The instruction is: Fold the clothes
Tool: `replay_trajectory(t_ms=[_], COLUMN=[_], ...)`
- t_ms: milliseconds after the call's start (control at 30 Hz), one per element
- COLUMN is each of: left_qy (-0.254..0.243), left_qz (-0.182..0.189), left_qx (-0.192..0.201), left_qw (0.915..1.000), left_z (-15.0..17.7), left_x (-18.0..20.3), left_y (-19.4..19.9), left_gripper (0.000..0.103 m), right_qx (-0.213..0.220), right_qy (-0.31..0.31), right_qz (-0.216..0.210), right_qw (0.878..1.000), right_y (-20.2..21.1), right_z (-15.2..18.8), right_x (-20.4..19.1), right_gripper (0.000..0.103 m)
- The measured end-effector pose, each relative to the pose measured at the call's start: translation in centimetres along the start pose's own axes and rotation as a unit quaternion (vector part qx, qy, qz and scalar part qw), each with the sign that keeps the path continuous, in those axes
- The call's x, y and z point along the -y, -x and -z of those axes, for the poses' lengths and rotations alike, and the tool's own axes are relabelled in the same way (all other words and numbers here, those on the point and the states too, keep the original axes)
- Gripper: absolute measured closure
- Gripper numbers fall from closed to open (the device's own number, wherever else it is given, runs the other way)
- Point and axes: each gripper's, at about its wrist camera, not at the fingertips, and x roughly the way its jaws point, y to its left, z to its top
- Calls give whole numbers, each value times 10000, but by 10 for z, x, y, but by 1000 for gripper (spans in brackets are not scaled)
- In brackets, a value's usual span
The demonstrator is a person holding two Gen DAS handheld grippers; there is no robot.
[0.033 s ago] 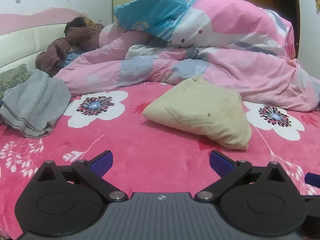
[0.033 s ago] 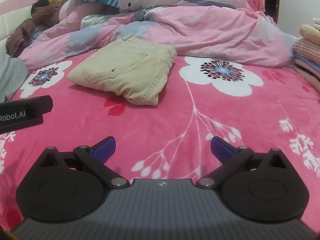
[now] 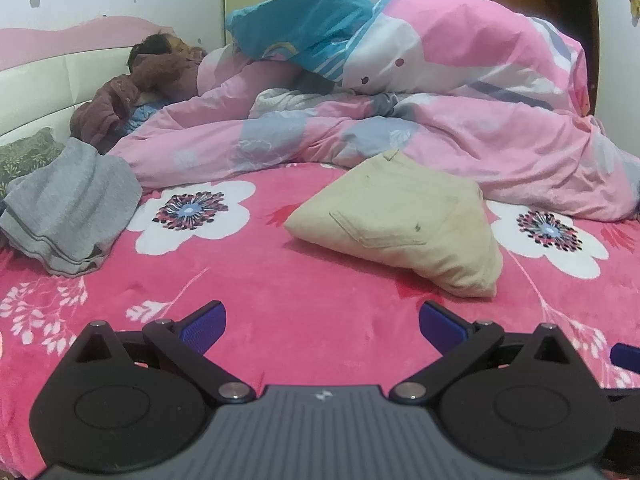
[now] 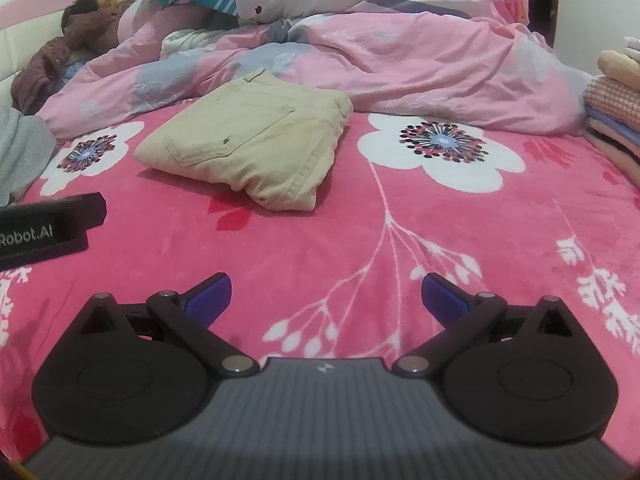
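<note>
Folded beige trousers [image 3: 400, 224] lie on the pink flowered blanket [image 3: 312, 288], back pocket up. In the right wrist view the trousers [image 4: 248, 152] sit ahead and a little left. A crumpled grey garment [image 3: 68, 208] lies at the left edge of the bed. My left gripper [image 3: 322, 326] is open and holds nothing, low over the blanket and short of the trousers. My right gripper [image 4: 326, 296] is open too, with only blanket between its fingers. The left gripper's black body [image 4: 52, 232] shows at the left of the right wrist view.
A heaped pink duvet [image 3: 440, 128] and a blue pillow [image 3: 304, 28] fill the back of the bed. A person [image 3: 160, 64] lies by the headboard at the back left. A stack of folded clothes [image 4: 616, 120] stands at the right edge.
</note>
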Motion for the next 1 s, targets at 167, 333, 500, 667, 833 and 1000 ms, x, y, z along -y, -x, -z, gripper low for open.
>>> replay_trajectory(t_ms=[167, 333, 500, 667, 833, 1000], left_qy=[-28, -70, 133, 183, 221, 171], left_qz=[39, 175, 313, 269, 251, 210], left_qx=[31, 33, -87, -195, -245, -216], left_qw=[10000, 9998, 9994, 9993, 9991, 9994], left_z=[8, 14, 15, 16, 15, 14], left_x=[-11, -23, -30, -30, -30, -27], left_y=[3, 4, 2, 2, 4, 6], left_gripper=[0, 0, 0, 0, 0, 0], right_qx=[48, -33, -20, 6, 20, 16], right_qy=[-119, -104, -131, -122, -136, -171], right_qz=[-58, 39, 47, 45, 53, 60], right_qw=[9999, 9999, 9999, 9999, 9999, 9998], right_y=[5, 9, 8, 12, 14, 13], right_z=[4, 5, 5, 2, 1, 1], right_x=[5, -3, -6, -5, -3, -2], right_gripper=[1, 1, 1, 1, 1, 1])
